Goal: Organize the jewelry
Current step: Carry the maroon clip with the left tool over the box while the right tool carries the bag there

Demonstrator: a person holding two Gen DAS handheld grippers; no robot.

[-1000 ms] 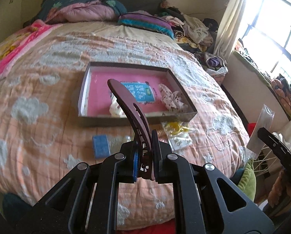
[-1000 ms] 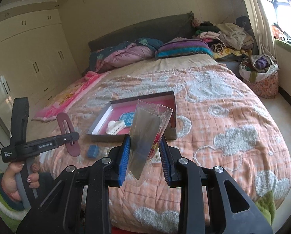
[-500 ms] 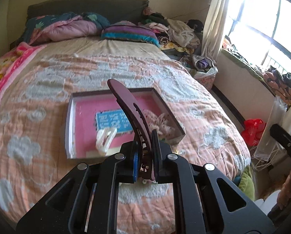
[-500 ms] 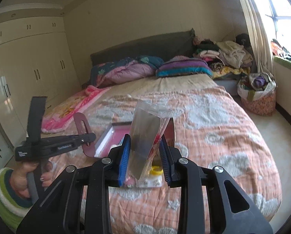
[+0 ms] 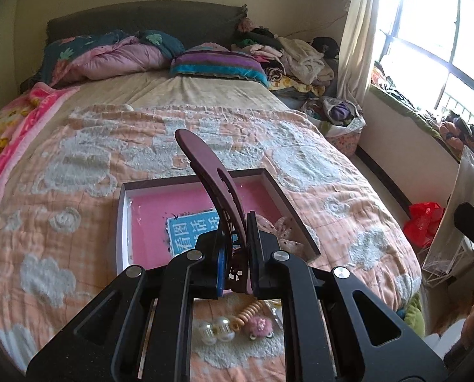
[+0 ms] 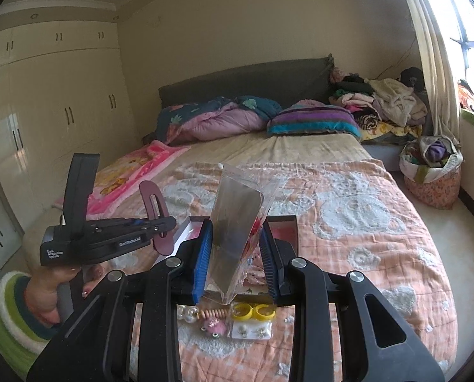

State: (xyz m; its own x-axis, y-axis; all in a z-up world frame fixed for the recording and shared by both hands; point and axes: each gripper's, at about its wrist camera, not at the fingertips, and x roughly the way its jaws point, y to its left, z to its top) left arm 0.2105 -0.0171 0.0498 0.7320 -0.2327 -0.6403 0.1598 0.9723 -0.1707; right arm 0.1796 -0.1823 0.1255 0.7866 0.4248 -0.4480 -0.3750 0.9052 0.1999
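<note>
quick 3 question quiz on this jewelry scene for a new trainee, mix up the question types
1. True or false: the left tool is shut on the dark red hair clip.
2. What does the right tool hold? A) clear plastic bag B) comb C) necklace
3. Fill in: the two yellow rings lie on the ____ , not in the box.

Key: 1 true; 2 A; 3 bedspread.

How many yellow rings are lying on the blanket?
2. Both yellow rings lie side by side on the bed blanket, just below the right tool and above a white earring card. More could be hidden behind the tool.
</note>
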